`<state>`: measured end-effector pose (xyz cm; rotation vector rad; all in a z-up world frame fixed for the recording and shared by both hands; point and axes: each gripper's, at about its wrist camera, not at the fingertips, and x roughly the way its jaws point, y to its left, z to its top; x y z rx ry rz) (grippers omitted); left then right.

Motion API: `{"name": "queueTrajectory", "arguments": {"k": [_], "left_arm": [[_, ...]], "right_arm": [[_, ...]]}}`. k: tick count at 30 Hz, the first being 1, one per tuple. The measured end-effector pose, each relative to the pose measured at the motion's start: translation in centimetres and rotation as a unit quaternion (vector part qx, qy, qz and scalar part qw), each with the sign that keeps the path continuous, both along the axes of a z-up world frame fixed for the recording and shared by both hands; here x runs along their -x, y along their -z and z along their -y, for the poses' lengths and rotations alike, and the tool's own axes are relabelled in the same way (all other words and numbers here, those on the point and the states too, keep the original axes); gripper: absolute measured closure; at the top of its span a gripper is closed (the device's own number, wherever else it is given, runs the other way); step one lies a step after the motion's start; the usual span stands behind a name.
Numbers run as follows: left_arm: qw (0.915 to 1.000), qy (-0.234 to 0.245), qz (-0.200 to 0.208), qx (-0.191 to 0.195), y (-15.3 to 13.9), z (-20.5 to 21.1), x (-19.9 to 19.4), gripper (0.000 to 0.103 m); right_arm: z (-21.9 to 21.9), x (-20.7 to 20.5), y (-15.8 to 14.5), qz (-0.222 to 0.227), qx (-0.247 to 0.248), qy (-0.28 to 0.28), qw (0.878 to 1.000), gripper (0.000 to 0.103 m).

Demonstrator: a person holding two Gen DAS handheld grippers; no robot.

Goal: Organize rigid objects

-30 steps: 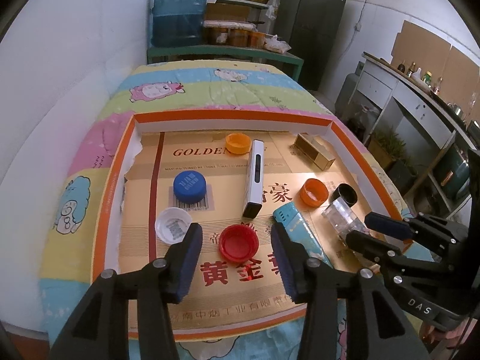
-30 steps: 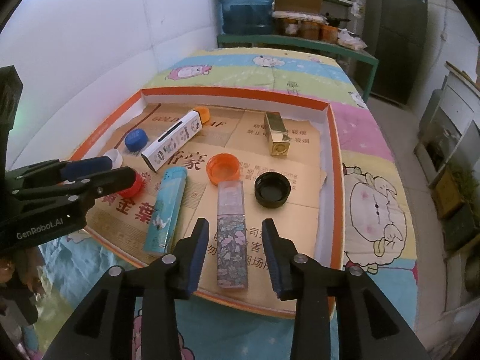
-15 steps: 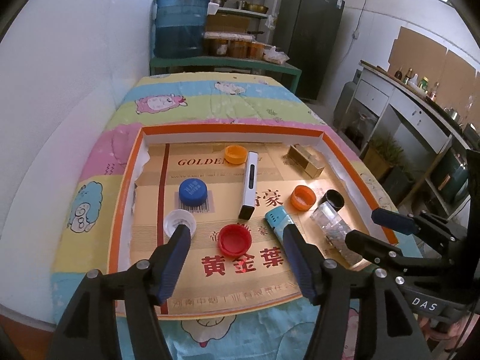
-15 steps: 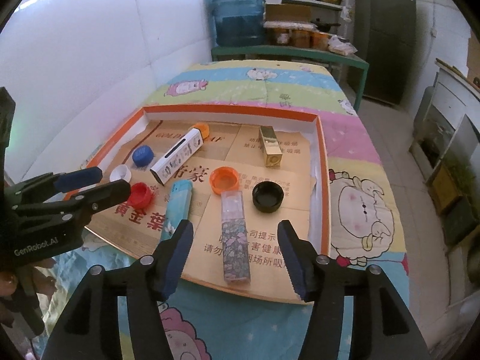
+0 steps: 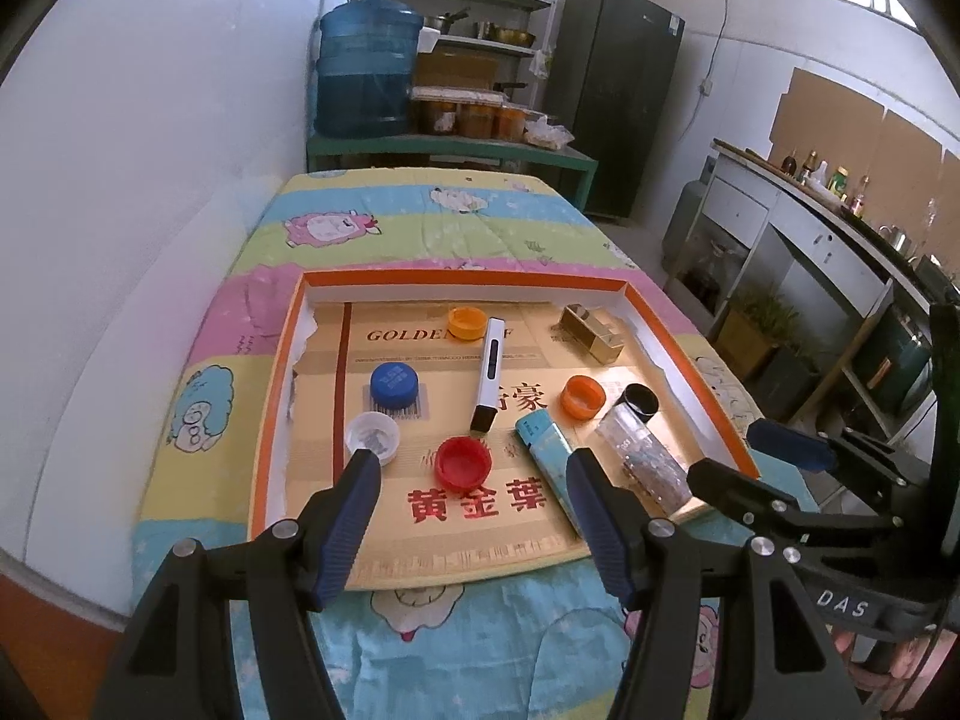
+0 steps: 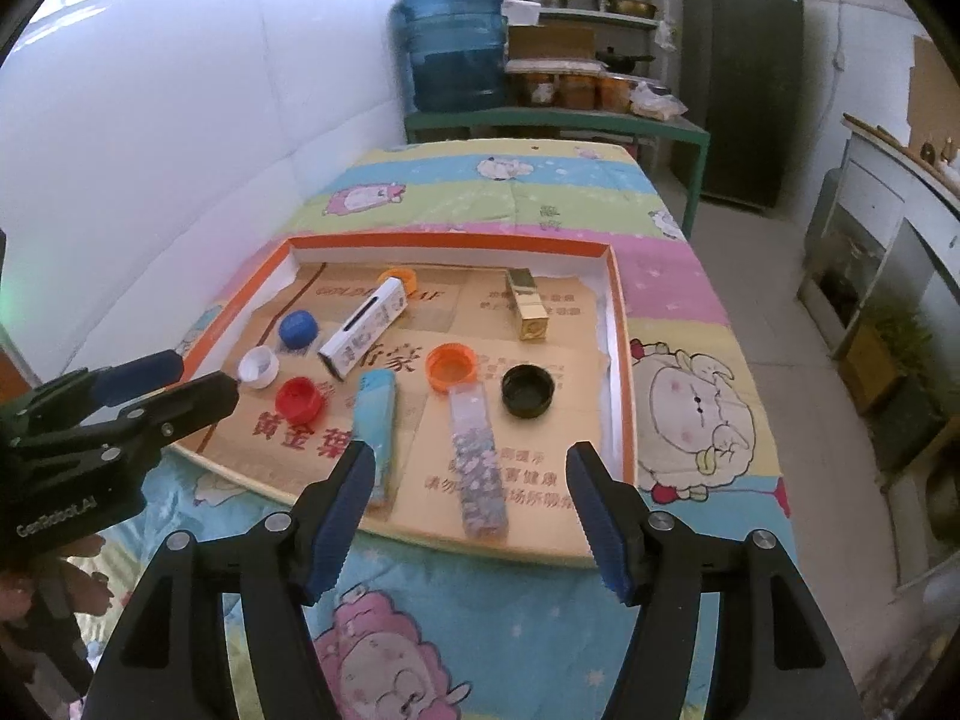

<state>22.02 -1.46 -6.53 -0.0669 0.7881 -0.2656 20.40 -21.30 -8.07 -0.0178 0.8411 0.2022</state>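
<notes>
An orange-rimmed cardboard tray (image 5: 480,283) lies on the bed and holds the loose items. My left gripper (image 5: 473,468) hangs open above its near edge, with a red cap (image 5: 462,464) lying free below it. A white cap (image 5: 372,435) and a blue cap (image 5: 394,383) sit to the left. My right gripper (image 6: 470,459) is still opening. A clear floral box (image 6: 477,468) lies flat below its jaws, and the pads are clear of it. A teal box (image 6: 375,426), an orange cap (image 6: 451,366) and a black cap (image 6: 528,390) lie nearby.
A long white box (image 5: 490,372), a yellow cap (image 5: 467,322) and a gold box (image 5: 591,333) sit further back in the tray. A cartoon-print quilt (image 6: 540,630) covers the bed. A white wall runs along the left, and a shelf with a water jug (image 5: 366,78) stands behind.
Both grippers rose and drew back from the tray, and their jaws spread wider. The red cap and the floral box stayed lying on the cardboard.
</notes>
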Motion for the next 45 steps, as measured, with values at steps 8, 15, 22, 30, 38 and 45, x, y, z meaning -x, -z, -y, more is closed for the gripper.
{"name": "queueTrajectory", "arguments": {"k": [8, 15, 22, 30, 38, 45], "left_arm": [[1.0, -0.005, 0.006, -0.001, -1.1, -0.4, 2.5, 0.039], [0.9996, -0.02, 0.018, -0.006, -2.3, -0.6, 5.2, 0.039], [0.9969, -0.05, 0.051, -0.033, -4.2, -0.5, 8.4, 0.039], [0.9917, -0.083, 0.078, -0.06, -6.2, -0.5, 12.5, 0.039], [0.9939, -0.065, 0.082, -0.036, -7.7, -0.9, 16.0, 0.039], [0.9914, -0.086, 0.096, -0.023, -8.8, -2.2, 18.4, 0.039]], "right_arm": [[-0.6, 2.1, -1.2, 0.011, 0.003, 0.017, 1.0, 0.035], [-1.2, 4.2, -2.5, 0.028, 0.003, 0.027, 0.999, 0.035], [-1.8, 7.0, -4.2, 0.053, 0.008, 0.041, 0.998, 0.035], [-2.7, 11.6, -7.2, 0.091, 0.009, 0.045, 0.995, 0.035], [-3.8, 16.1, -9.3, 0.116, 0.013, 0.055, 0.992, 0.035], [-3.8, 19.0, -10.4, 0.132, 0.018, 0.075, 0.988, 0.035]]}}
